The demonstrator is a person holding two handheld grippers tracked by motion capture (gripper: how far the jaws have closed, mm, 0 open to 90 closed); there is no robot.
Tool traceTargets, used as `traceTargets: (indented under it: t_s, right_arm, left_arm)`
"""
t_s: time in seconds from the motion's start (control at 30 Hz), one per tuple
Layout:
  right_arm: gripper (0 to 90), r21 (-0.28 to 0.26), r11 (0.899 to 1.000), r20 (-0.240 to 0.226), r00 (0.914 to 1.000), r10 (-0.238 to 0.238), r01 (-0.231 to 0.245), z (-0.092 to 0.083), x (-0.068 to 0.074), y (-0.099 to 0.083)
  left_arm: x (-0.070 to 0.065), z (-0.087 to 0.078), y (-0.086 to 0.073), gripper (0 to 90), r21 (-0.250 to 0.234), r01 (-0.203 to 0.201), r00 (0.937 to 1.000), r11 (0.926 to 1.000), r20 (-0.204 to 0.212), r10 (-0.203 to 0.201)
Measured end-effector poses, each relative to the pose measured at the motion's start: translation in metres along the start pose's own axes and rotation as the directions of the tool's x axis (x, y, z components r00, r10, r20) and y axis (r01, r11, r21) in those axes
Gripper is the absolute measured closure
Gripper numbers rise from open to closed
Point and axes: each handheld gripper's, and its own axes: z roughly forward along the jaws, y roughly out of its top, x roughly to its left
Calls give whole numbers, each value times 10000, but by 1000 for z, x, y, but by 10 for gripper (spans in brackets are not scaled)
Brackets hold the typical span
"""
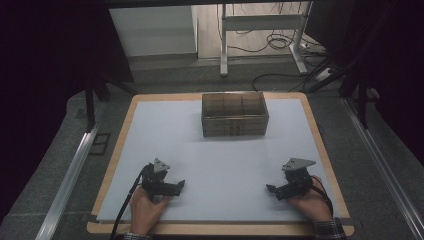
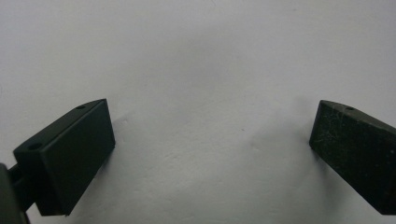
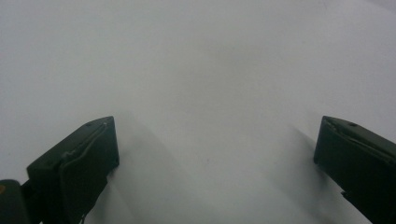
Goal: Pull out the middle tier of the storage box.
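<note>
The clear compartment box (image 1: 234,114) sat at twelve o'clock on the white mat (image 1: 150,150), its long axis running nine to three. The left gripper (image 1: 176,186) and right gripper (image 1: 272,189), both wide and empty, rested at seven and five o'clock, about equally far, with bare mat between.

A sheet (image 1: 220,150) lies on the table (image 1: 115,150), covering most of its top. The box (image 1: 234,114) sits on the sheet at its far edge, about midway across. Down at the near edge, the left gripper (image 1: 176,187) rests on the sheet at left, the right gripper (image 1: 274,190) at right, well apart, tips turned toward each other. Behind the table stands a desk frame (image 1: 260,30).
</note>
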Motion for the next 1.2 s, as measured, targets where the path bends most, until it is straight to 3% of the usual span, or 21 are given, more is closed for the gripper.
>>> traceTargets:
  t_s: [1.2]
  right_arm:
    - [24, -31, 10000, 53, 9999, 87, -87, -1, -1, 0]
  left_arm:
    - [0, 0, 0, 0, 14, 3, 10000, 10000, 5, -3]
